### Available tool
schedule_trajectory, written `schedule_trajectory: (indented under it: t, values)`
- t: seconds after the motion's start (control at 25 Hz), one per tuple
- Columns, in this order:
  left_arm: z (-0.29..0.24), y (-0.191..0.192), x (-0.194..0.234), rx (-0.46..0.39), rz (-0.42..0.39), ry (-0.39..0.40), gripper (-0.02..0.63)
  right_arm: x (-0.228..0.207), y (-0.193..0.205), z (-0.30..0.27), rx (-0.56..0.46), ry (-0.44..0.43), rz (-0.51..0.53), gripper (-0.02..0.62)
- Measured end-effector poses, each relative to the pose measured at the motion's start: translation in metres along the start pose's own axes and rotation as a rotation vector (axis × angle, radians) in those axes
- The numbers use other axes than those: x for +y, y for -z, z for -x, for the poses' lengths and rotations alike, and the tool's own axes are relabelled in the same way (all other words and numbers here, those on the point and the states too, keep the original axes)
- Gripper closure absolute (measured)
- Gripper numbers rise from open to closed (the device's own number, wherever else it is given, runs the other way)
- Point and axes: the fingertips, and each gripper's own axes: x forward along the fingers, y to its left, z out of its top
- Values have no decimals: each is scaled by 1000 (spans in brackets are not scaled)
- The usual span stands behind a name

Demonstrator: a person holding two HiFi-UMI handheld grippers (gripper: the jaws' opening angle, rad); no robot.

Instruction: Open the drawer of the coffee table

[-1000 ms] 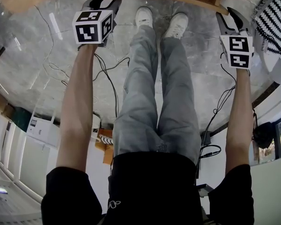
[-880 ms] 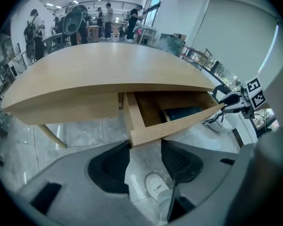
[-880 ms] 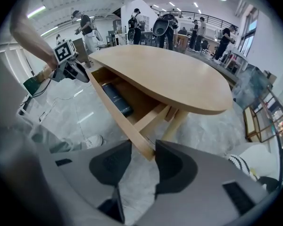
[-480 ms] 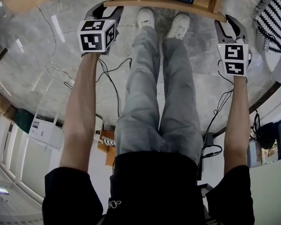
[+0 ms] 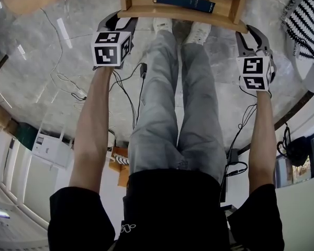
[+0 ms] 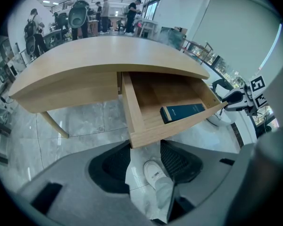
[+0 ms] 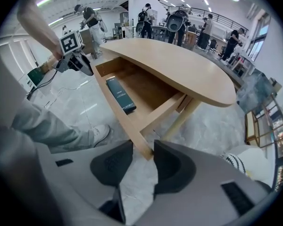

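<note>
The light wooden coffee table (image 6: pixel 99 55) has its drawer (image 5: pixel 183 12) drawn out, with a dark blue book (image 5: pixel 183 0) lying inside. My left gripper (image 5: pixel 119 21) points steeply down at the left corner of the drawer front. In the left gripper view that corner (image 6: pixel 137 142) sits between the tips of the closing jaws, touching both pads. My right gripper (image 5: pixel 249 33) is at the right corner. In the right gripper view the corner (image 7: pixel 146 149) is wedged between its closing pads. The book (image 7: pixel 121 94) lies near the drawer front.
The person's legs and white shoes (image 5: pixel 199 33) stand between the two grippers, just before the drawer. Black cables (image 5: pixel 125 88) trail over the grey marble floor. A black-and-white striped thing (image 5: pixel 306 20) lies at the right. A table leg (image 7: pixel 184 119) slants down behind the drawer.
The drawer has slid out of the table towards the person, and the book has come into view. Both grippers have moved back with the drawer's corners.
</note>
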Motion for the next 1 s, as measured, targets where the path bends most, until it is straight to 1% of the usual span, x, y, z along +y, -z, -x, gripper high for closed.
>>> schedule_trajectory:
  t: [0.28,0.52,0.68,1.0]
  values:
    - [1,2,-6,3,-1,-9,411,1,6,4,25,-3,60,471]
    - [6,8,-6,15,6,-23,419,8,8,6,46,-22,90,477]
    - [6,7,-4,8,15,-30,419,7,6,5,49,-11,91,477]
    - [9,14,-7,29,23,-29,422,14,12,8,83,-28,142,485]
